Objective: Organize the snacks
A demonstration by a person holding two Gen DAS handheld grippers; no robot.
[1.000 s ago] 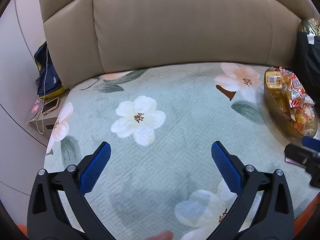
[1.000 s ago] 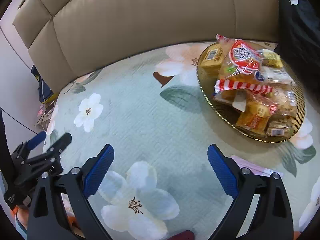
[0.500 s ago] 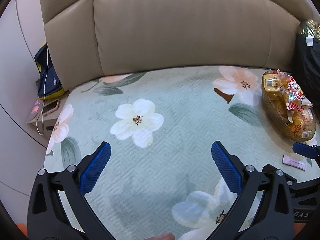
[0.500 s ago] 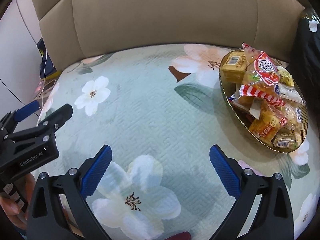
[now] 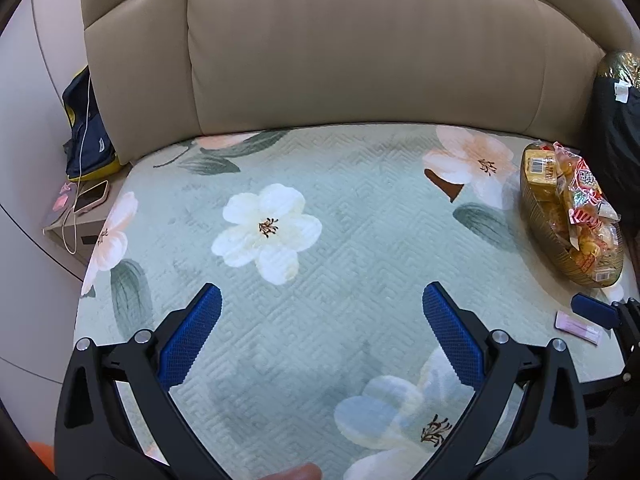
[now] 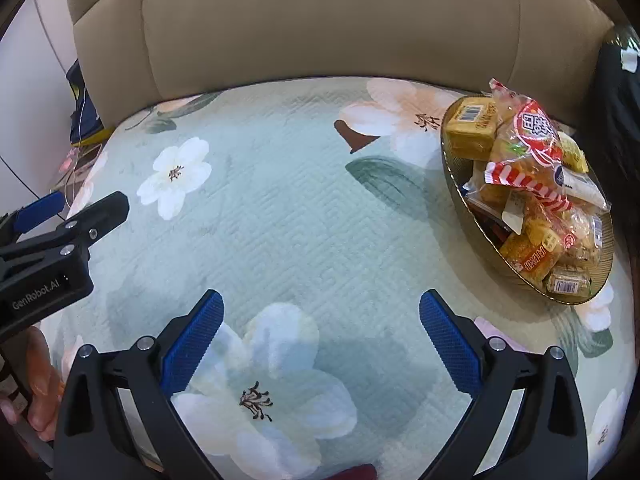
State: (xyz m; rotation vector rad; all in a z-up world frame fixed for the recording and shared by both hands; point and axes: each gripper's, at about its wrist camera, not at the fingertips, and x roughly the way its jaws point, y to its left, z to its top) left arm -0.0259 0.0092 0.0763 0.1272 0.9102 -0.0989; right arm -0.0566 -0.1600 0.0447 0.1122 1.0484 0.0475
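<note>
A shallow golden bowl (image 6: 450, 178) heaped with wrapped snacks stands at the right of the floral quilt, also seen as the bowl (image 5: 554, 250) in the left wrist view. A yellow packet (image 6: 470, 130) and a red-and-white bag (image 6: 530, 140) lie on top. A small pink packet (image 5: 578, 323) lies flat on the quilt in front of the bowl; the pink packet (image 6: 485, 326) is partly hidden behind my right finger. My right gripper (image 6: 321, 300) is open over bare quilt, left of the bowl. My left gripper (image 5: 321, 296) is open and empty further left.
A beige padded backrest (image 5: 360, 60) closes off the far side. Left of the quilt stands a low table with a phone (image 5: 92, 196) on a white cable and a dark blue bag (image 5: 86, 136). A black bag (image 5: 618, 120) lies behind the bowl. A hand (image 6: 40, 380) grips the left tool.
The right gripper has rolled level and drawn back toward the near right edge, uncovering the pink packet in the left wrist view. The left gripper has stayed where it was, open.
</note>
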